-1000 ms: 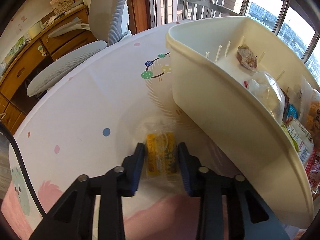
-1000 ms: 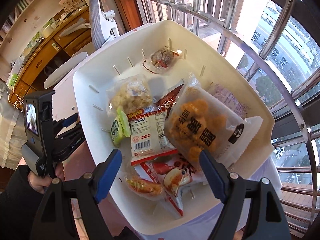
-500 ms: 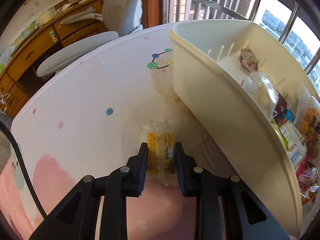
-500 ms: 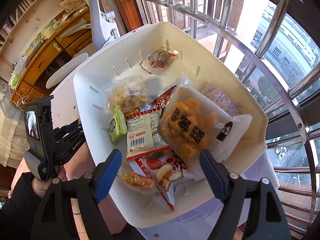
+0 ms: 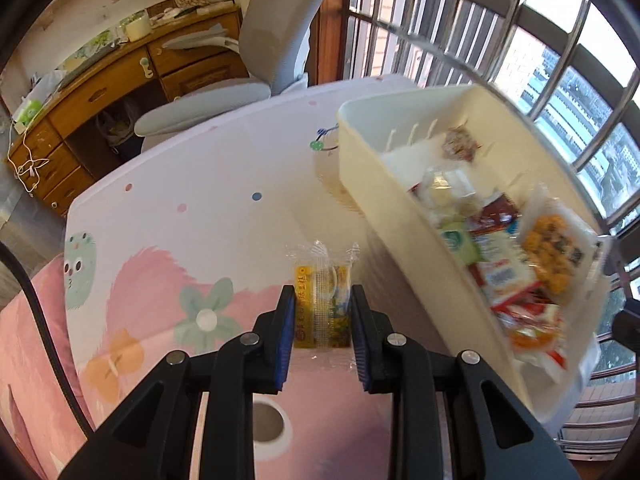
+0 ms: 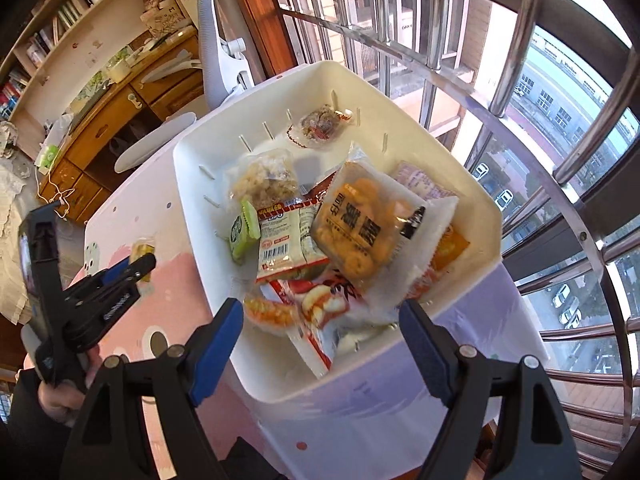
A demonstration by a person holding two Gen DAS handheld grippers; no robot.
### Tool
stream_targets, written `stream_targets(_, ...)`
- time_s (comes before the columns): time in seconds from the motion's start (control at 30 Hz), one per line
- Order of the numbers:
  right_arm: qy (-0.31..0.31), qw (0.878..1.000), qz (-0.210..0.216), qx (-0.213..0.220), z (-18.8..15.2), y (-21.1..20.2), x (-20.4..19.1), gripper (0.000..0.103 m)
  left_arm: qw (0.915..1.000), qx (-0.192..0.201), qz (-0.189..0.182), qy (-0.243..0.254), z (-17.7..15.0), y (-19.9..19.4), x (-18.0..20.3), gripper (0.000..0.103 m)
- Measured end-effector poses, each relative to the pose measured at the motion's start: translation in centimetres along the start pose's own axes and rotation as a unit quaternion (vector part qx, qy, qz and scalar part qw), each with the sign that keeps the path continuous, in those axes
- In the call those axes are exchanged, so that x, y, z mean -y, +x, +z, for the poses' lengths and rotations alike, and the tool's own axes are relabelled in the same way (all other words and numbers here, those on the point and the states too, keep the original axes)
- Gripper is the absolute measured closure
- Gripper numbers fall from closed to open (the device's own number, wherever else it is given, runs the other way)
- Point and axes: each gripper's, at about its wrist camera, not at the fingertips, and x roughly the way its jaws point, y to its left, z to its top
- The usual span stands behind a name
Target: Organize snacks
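Observation:
My left gripper is shut on a small yellow snack packet in clear wrap and holds it above the table, left of the white basket. The same gripper and packet show at the left of the right wrist view. The basket holds several snack packs, among them an orange puffs bag and a green packet. My right gripper is open and empty, hovering over the basket's near edge.
The table has a pink and white cartoon cloth. A grey office chair and a wooden desk stand beyond it. Metal window bars run close behind the basket on the right.
My left gripper closed on the yellow packet and lifted it up and back from the table. The right gripper drew back slightly from the basket and stayed open.

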Motion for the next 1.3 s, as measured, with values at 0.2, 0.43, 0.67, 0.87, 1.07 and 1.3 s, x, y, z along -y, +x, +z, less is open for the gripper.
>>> stream_targets(0.2,-0.009,1.0,0.001,0.014,-1.1,-1.8,0.7,0.022,0.9996,0.011,-0.024,0.004,-0.6,-3.6,2.7,0.079)
stream_targets(0.43,-0.008,1.0,-0.004,0.027,-2.2,-3.3,1.8,0.021,0.9969,0.017,-0.076,0.015,-0.9,-5.6,6.9,0.079)
stream_targets(0.67,-0.005,0.999,-0.01,0.035,-2.8,-4.2,2.9,0.02,0.9914,0.016,-0.126,0.032,-1.0,-5.7,10.6,0.079)
stream_targets(0.87,-0.001,0.999,-0.018,0.04,-3.4,-4.8,3.7,0.02,0.9865,0.021,-0.157,0.043,-0.8,-6.1,12.6,0.064)
stream_targets(1.07,-0.005,0.999,-0.01,0.051,-4.8,-5.7,3.9,0.019,0.9898,0.026,-0.138,0.023,-1.8,-8.0,12.4,0.035)
stream_targets(1.3,-0.03,0.998,0.009,0.056,-6.6,-7.8,2.6,0.016,0.9929,0.004,-0.116,-0.024,-5.2,-11.9,9.8,0.022)
